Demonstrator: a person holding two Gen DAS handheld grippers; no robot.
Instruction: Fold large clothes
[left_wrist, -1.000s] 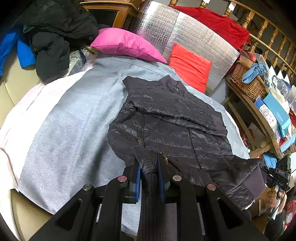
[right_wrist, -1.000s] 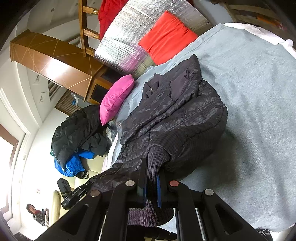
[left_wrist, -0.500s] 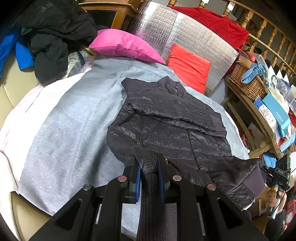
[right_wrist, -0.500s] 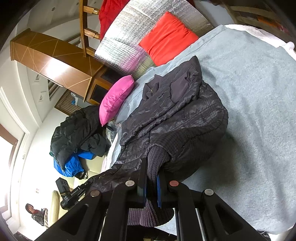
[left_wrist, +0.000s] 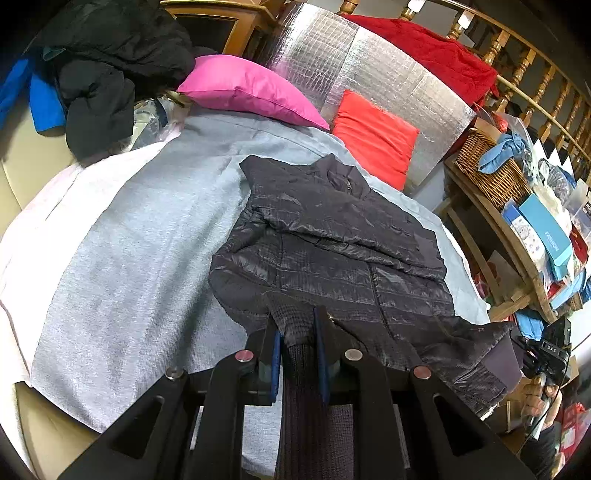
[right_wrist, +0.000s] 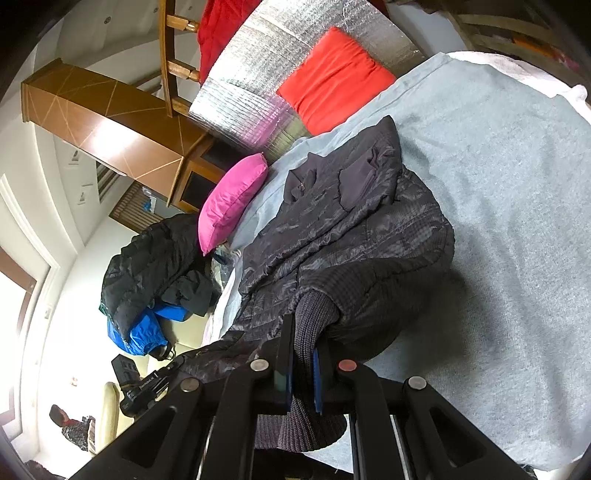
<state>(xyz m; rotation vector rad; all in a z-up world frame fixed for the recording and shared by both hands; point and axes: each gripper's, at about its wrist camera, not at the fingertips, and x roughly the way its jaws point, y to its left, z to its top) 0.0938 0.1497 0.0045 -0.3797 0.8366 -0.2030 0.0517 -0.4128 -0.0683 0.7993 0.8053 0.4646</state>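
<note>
- Left tool (left_wrist: 298, 345): jaws clenched on the ribbed knit hem (left_wrist: 295, 325) of the dark quilted jacket (left_wrist: 332, 251); the blue pads press the fabric from both sides, at 6 o'clock in the left wrist view.
- Right tool (right_wrist: 303, 356): jaws likewise clenched on a ribbed knit band (right_wrist: 314, 317) of the same jacket (right_wrist: 343, 236), at 6 o'clock in the right wrist view; the knit hangs down between and below the fingers.
- Quilted jacket: lies on the grey blanket (left_wrist: 129, 240), collar toward 12 o'clock in the left view, one sleeve folded across the chest; the lower edge is lifted at both tools, and a further corner trails toward 4 o'clock.
- Grey blanket: covers the bed under the jacket, spreading to 9 o'clock in the left view and to 3 o'clock in the right view (right_wrist: 498, 221).
- Pink pillow (left_wrist: 247, 88): at 11 o'clock, touching the blanket's far edge.
- Red pillow (left_wrist: 373, 140): at 1 o'clock, leaning against the silver quilted foil panel (left_wrist: 354, 74).
- Black puffer coat (left_wrist: 110, 62): heaped at 10 o'clock, well apart from the jacket, with blue clothing (left_wrist: 40, 99) beside it.
- Wicker basket (left_wrist: 491, 170): at 2 o'clock on a wooden shelf (left_wrist: 517, 251) with boxes.
</note>
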